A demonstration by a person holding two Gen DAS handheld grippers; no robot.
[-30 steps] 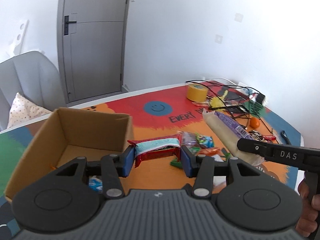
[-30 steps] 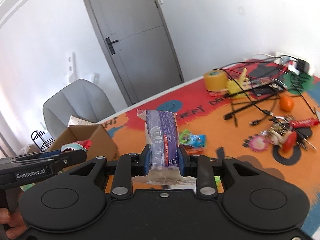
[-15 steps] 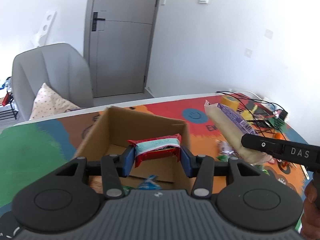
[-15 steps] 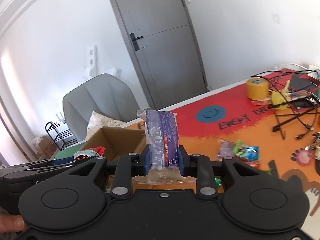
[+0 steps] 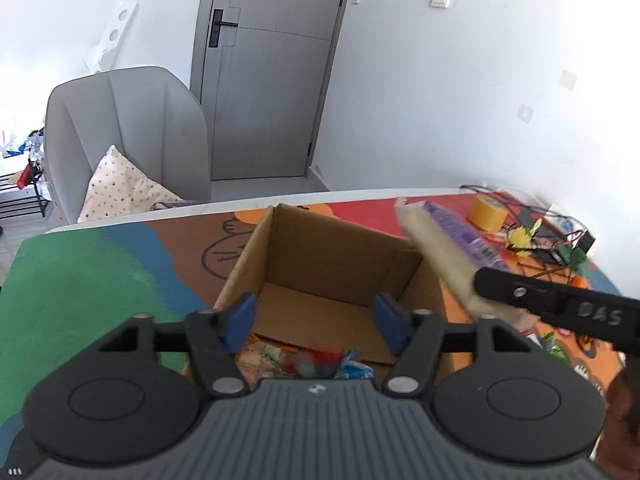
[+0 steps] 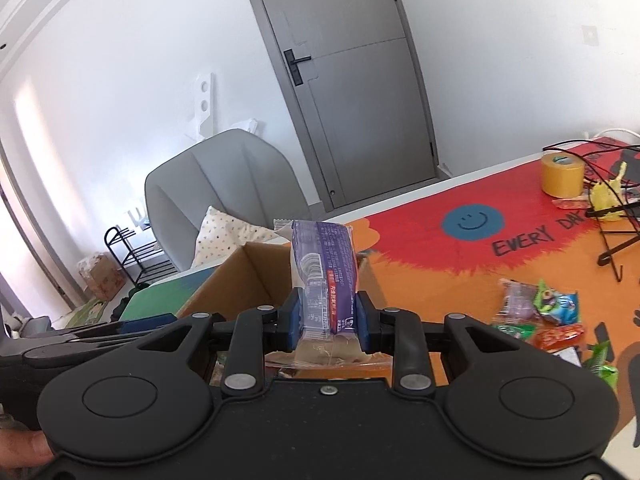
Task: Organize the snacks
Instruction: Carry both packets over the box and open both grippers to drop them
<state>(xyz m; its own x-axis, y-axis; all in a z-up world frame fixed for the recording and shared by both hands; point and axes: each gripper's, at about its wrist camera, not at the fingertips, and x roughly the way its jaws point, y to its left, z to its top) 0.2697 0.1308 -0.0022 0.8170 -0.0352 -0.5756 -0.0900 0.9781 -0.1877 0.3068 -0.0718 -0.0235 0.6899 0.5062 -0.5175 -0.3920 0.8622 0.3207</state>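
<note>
Left wrist view shows the left tool (image 5: 314, 322) with its blue pads apart and holding nothing, poised over the open brown cardboard box (image 5: 332, 276), where loose snack packets lie blurred at 6 o'clock on the floor. Right tool (image 6: 326, 322) is clamped on a long purple-and-clear wrapped snack pack (image 6: 324, 280), upright beside the box's right wall. Judged step: boxing this pack; next, carry it toward 9 o'clock over the opening, then part the pads.

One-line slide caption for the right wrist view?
Right gripper clamps purple snack pack beside the cardboard box.
</note>
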